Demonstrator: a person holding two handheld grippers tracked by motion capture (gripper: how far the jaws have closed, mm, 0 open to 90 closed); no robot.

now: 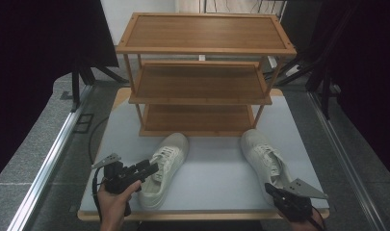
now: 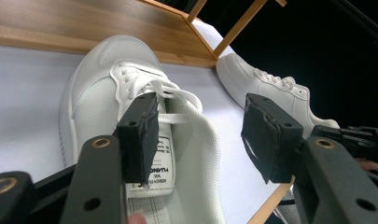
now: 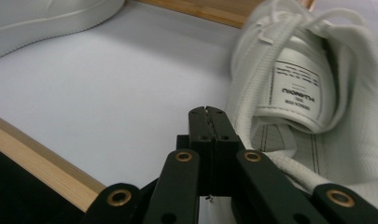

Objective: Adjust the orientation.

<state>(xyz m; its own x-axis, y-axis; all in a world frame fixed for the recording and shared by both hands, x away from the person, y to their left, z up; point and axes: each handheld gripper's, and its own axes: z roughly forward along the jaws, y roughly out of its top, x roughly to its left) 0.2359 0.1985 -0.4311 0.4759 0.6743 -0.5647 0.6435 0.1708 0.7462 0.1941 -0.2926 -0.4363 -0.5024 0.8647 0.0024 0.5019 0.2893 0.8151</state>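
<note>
Two white lace-up sneakers lie on a grey-topped table in front of a three-tier wooden shoe rack [image 1: 202,72], with a hand-held gripper at each shoe.

The left gripper [image 2: 200,135] stands with its jaws spread wide over the left white sneaker [image 1: 164,166]: in the left gripper view one pad [image 2: 147,137] lies at the tongue and its label inside the shoe's opening, while the other hangs apart beyond the shoe's side, so nothing is clamped. This shoe lies toe toward the rack's bottom shelf, heel near the table's [image 1: 216,173] front edge. The right gripper [image 3: 208,112] has its jaws pressed together on nothing, just beside the heel collar of the right white sneaker [image 3: 308,74], which lies toward the table's right front corner, toe near the rack's right leg.
</note>
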